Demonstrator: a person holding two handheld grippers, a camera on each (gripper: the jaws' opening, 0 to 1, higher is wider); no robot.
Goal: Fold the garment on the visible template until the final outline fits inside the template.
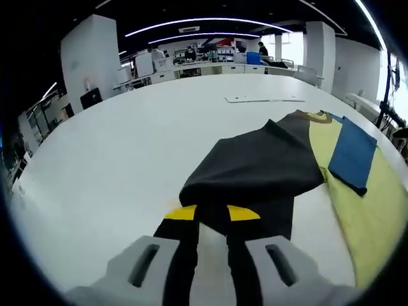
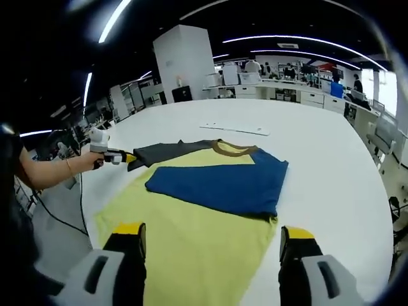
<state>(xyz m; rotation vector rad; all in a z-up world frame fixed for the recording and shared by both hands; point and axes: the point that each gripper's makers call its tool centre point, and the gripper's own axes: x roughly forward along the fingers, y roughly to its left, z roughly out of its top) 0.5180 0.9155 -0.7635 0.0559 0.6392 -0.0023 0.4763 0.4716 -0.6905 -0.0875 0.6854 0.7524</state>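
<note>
My left gripper is pinching the dark grey sleeve of the yellow, blue and grey T-shirt, lifted over the white tabletop. My right gripper is spread wide, hovering over the near yellow hem. The shirt lies flat mid-tabletop, blue sleeve folded across the yellow body. A flat white strip lies beyond the collar.

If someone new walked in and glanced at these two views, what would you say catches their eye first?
Most likely the yellow T-shirt spread on the big white table, with its blue sleeve folded across the chest. Next, the dark grey sleeve at the shirt's other side, pinched by the left gripper. The right gripper hovers open above the hem.
</note>
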